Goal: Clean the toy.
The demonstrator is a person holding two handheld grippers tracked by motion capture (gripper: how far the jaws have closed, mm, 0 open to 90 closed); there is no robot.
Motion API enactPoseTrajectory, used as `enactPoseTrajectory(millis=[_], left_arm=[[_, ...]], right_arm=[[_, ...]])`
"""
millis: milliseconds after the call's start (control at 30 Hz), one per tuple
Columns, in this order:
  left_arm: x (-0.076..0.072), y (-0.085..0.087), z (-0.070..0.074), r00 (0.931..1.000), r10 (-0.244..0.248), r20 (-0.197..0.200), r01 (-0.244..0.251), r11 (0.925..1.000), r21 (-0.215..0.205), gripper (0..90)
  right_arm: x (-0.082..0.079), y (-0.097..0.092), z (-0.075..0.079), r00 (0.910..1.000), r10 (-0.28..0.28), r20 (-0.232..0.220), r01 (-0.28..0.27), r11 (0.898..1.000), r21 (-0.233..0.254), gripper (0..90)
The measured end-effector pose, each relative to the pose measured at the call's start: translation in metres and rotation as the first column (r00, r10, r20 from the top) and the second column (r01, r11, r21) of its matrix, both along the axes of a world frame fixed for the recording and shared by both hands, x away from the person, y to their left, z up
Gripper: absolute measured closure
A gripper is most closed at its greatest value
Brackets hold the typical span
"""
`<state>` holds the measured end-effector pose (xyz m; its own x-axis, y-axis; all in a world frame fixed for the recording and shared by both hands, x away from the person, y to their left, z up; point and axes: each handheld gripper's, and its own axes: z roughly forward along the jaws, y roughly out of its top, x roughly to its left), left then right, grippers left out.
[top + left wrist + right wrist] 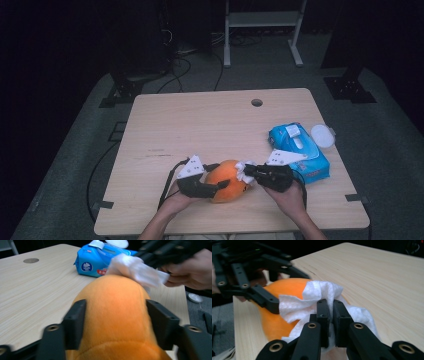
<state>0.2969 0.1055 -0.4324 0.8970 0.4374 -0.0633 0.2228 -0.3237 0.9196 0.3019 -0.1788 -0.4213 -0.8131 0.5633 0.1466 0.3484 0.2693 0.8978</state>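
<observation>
I'd judge this a wiping step: I should keep my left gripper [212,187] steady so the orange toy [227,181] can't roll, and drag the wipe [245,171] in short, light strokes. My left jaws clamp the toy's sides at the table's [200,125] near edge. My right gripper [255,172] pinches the wipe, nearly pressed together, and holds it on the toy's right top.

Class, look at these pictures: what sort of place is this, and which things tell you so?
Probably a lab or recording room, not a home: one bare wooden table on grey carpet, black equipment stands around it, loose cables trailing across the floor.
</observation>
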Motion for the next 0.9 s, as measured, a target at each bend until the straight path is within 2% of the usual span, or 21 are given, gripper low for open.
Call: enactPoseTrajectory(millis=[67,133,167,200,300,333,433,500,567,633,700,833,900], left_arm=[[-0.001,0.0,0.0,1.0,-0.002,0.003,0.002,1.0,0.004,41.5],[-0.001,0.001,-0.001,1.0,-0.003,0.006,0.003,1.0,0.006,42.0],[-0.001,0.002,-0.001,1.0,-0.004,0.007,0.004,1.0,0.007,42.4],[-0.001,0.003,-0.001,1.0,-0.005,0.008,0.005,1.0,0.007,42.7],[0.0,0.004,-0.002,0.9999,-0.011,0.007,0.011,0.9999,0.0,43.3],[0.0,0.003,-0.002,0.9999,-0.011,0.008,0.011,0.9999,0.002,43.3],[-0.001,0.003,-0.001,0.9999,-0.011,0.012,0.011,0.9998,0.016,43.6],[-0.001,0.004,-0.001,0.9999,-0.007,0.01,0.007,0.9999,0.015,43.7],[-0.001,0.006,-0.002,0.9999,-0.009,0.007,0.009,0.9999,0.013,43.7],[-0.001,0.006,-0.002,0.9999,-0.013,0.01,0.013,0.9999,0.011,43.7],[-0.001,0.005,-0.002,0.9996,-0.022,0.017,0.021,0.9997,0.011,44.0],[-0.004,0.001,-0.002,0.9988,-0.038,0.032,0.038,0.9992,0.015,44.2],[-0.006,-0.002,-0.001,0.9981,-0.042,0.045,0.041,0.9987,0.029,44.1]], right_arm=[[0.007,-0.007,-0.008,0.9988,-0.046,-0.019,0.046,0.999,-0.028,83.9],[0.012,-0.013,-0.015,0.9959,-0.066,-0.062,0.065,0.998,-0.011,83.9],[0.012,-0.013,-0.015,0.9958,-0.064,-0.066,0.064,0.998,-0.002,83.9],[0.01,-0.011,-0.013,0.9966,-0.059,-0.059,0.059,0.998,-0.001,83.9],[0.001,-0.001,0.002,0.9997,0.008,-0.022,-0.006,0.998,0.062,83.9],[-0.001,0.002,0.005,0.9997,0.023,-0.011,-0.023,0.997,0.067,83.8],[-0.003,0.006,0.004,0.9997,0.026,-0.004,-0.026,0.999,0.041,83.8],[0.002,0.0,-0.003,0.9994,0.001,-0.034,0.001,0.999,0.037,83.8],[0.008,-0.007,-0.011,0.9975,-0.044,-0.054,0.044,0.999,0.001,83.8],[0.011,-0.011,-0.015,0.9951,-0.058,-0.08,0.058,0.998,0.004,83.7],[0.008,-0.008,-0.011,0.996,-0.052,-0.073,0.053,0.999,0.01,83.8],[0.0,0.001,0.003,0.9998,-0.006,-0.021,0.007,0.999,0.042,83.7],[-0.001,0.003,0.004,0.9999,-0.002,-0.013,0.002,1.0,0.031,83.7]])
